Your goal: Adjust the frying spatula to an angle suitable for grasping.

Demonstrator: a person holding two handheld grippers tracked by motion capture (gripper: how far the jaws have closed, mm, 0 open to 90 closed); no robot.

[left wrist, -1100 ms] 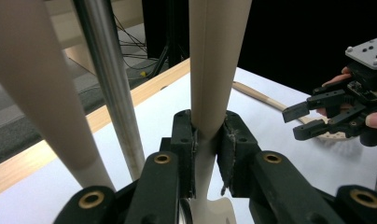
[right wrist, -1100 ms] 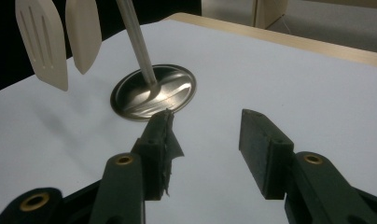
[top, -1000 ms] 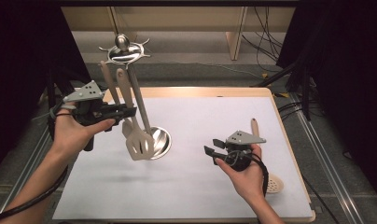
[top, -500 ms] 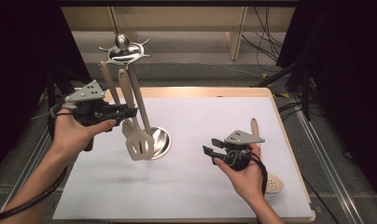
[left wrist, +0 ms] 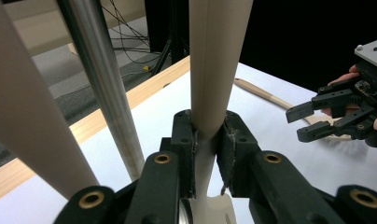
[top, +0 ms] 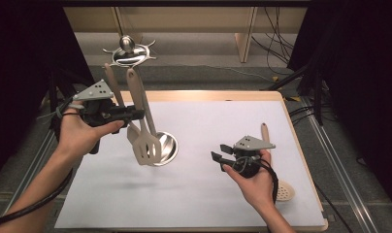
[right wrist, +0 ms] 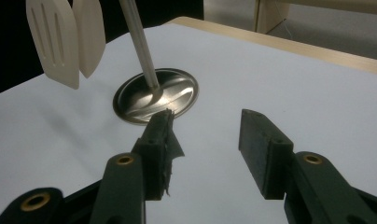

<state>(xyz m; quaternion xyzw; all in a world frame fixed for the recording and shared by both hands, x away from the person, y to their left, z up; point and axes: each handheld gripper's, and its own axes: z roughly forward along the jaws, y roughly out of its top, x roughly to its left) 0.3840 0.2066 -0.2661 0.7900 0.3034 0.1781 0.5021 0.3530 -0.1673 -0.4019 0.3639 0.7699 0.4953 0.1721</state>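
A metal utensil stand has a round base (top: 166, 147) on the white sheet and a thin pole (top: 146, 104) rising to a hooked top (top: 128, 48). Two cream spatulas (top: 144, 145) hang beside the pole, their blades just above the base. My left gripper (top: 139, 115) is shut on the handle (left wrist: 210, 84) of one spatula, with the pole (left wrist: 107, 93) and the other handle (left wrist: 23, 116) to its left. My right gripper (top: 222, 153) is open and holds nothing; it hovers low, right of the base (right wrist: 154, 95). In the right gripper view its jaws (right wrist: 207, 140) point at the pole (right wrist: 137, 42) and at the slotted blade (right wrist: 53, 42).
A cream slotted spoon (top: 283, 190) lies flat by the table's right edge, its handle (top: 265, 132) pointing away behind my right hand. The wooden table rim (top: 208, 94) frames the white sheet. Cables run over the floor beyond the far edge.
My left gripper has crept slightly right and up, still shut on the spatula handle. The right gripper has barely moved.
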